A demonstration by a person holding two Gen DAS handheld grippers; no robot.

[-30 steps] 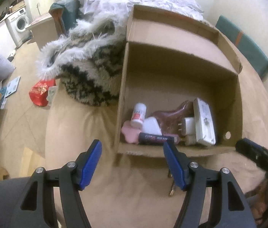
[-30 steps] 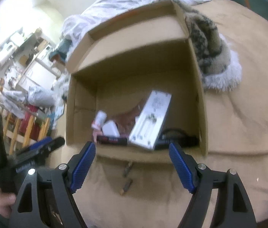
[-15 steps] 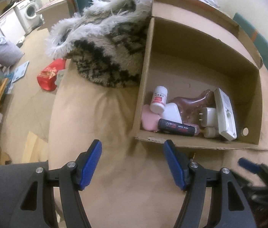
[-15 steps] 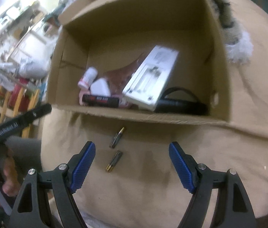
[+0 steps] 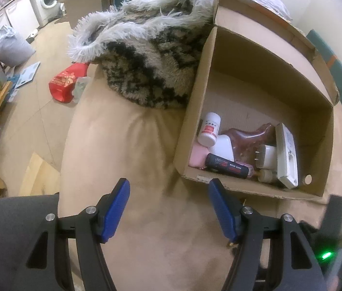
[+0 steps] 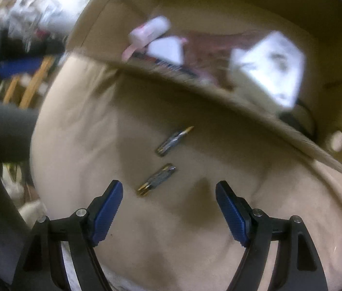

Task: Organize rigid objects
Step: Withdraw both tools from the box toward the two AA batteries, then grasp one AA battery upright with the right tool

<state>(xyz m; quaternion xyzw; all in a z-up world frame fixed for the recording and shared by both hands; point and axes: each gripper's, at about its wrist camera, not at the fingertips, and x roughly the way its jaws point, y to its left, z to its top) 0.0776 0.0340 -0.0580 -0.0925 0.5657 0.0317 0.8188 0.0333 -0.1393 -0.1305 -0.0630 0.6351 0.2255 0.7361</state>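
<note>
While the left gripper is hovering with its blue fingers spread apart and nothing between them, its camera is looking over a beige cushioned surface toward an open cardboard box sitting just ahead and to the right. Lying in the box's near corner are a white pill bottle with a red label, a pink case, a black tube with red and white print, a white plug adapter, a reddish translucent piece and a white flat device leaning against them. A shaggy patterned throw is pressing against the box's left wall, and the box's near wall is standing between the gripper and the contents. Farther off, a red bag is lying on the floor and a washing machine is standing at the back. Moving to the right wrist view, which is blurred, the right gripper is also holding its fingers wide apart and empty above the same beige surface. Two small metal-tipped cylinders are lying on the fabric just ahead of the fingers, slightly left of centre, one beyond the other and not touching, both outside the box and in front of its near wall. Beyond that wall the box contents are showing only as smeared white, pink and dark shapes.
</note>
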